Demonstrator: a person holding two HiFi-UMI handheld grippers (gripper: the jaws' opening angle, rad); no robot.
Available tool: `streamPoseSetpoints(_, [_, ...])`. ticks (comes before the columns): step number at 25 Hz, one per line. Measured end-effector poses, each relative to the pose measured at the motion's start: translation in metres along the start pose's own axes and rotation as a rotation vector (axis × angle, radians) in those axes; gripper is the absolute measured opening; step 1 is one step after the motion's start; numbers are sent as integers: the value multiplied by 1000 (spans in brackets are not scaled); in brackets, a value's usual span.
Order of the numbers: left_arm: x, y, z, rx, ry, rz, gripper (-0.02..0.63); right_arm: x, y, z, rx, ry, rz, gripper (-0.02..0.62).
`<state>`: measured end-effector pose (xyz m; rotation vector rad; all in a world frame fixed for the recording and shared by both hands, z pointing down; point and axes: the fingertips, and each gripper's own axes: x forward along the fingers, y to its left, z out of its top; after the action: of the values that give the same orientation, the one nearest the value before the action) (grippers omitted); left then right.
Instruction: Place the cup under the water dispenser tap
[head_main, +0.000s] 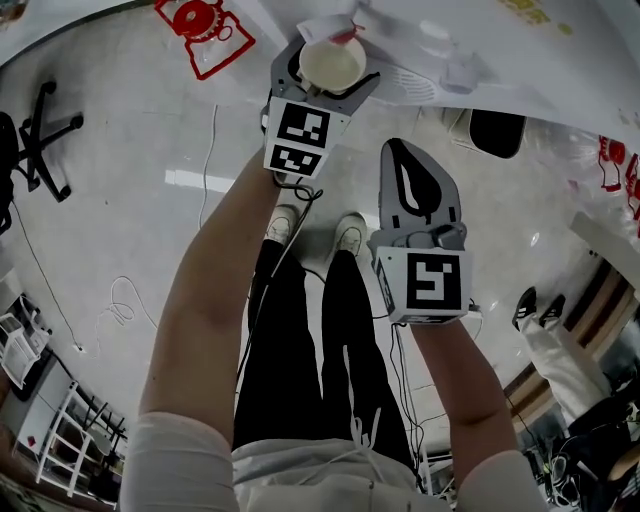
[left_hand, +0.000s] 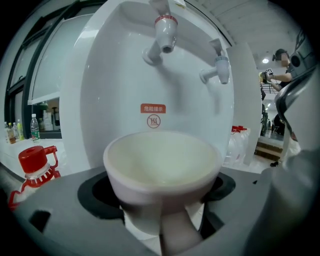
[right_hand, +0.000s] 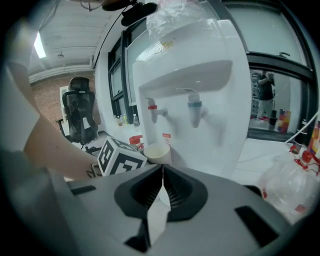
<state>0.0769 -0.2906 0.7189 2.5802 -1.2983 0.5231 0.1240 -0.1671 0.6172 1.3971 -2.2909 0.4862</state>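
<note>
A cream paper cup (left_hand: 162, 172) sits upright between the jaws of my left gripper (head_main: 330, 75), which is shut on it. The cup (head_main: 333, 62) is held in the recess of the white water dispenser (left_hand: 120, 80), a little below the red-ringed tap (left_hand: 165, 31); a blue-ringed tap (left_hand: 220, 67) is to the right. In the right gripper view the cup (right_hand: 156, 152) stands under the red tap (right_hand: 152, 111). My right gripper (head_main: 412, 180) hangs lower and to the right, shut with nothing in it, its jaws pressed together.
A red-capped water bottle (left_hand: 35, 167) lies on the floor left of the dispenser. A clear plastic bag (right_hand: 287, 187) lies on the right. A black office chair (right_hand: 80, 117) stands back left. My shoes (head_main: 315, 230) and cables are on the shiny floor.
</note>
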Motion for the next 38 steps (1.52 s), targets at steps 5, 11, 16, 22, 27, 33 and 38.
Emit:
streamPoseSetpoints(5, [-2, 0, 2, -12, -12, 21, 466, -5, -7, -5, 25, -6, -32, 29])
streamPoseSetpoints(11, [-17, -1, 25, -28, -120, 102, 471, -19, -15, -9, 36, -50, -103, 29])
streamPoseSetpoints(16, [-44, -7, 38, -47, -131, 142, 474, -30, -6, -14, 45, -23, -105, 29])
streamPoseSetpoints(22, [-103, -22, 89, -97, -196, 131, 474, -53, 8, 14, 30, -44, -103, 29])
streamPoseSetpoints(27, [-162, -33, 118, -98, -162, 137, 471, -80, 19, 45, 48, -45, -115, 29])
streamPoseSetpoints(33, [-221, -45, 154, -129, -128, 136, 314, -118, 39, 82, 37, -49, -118, 29])
streamPoseSetpoints(38, [-276, -44, 191, -189, -148, 197, 137, -156, 65, 111, 45, -54, -114, 29])
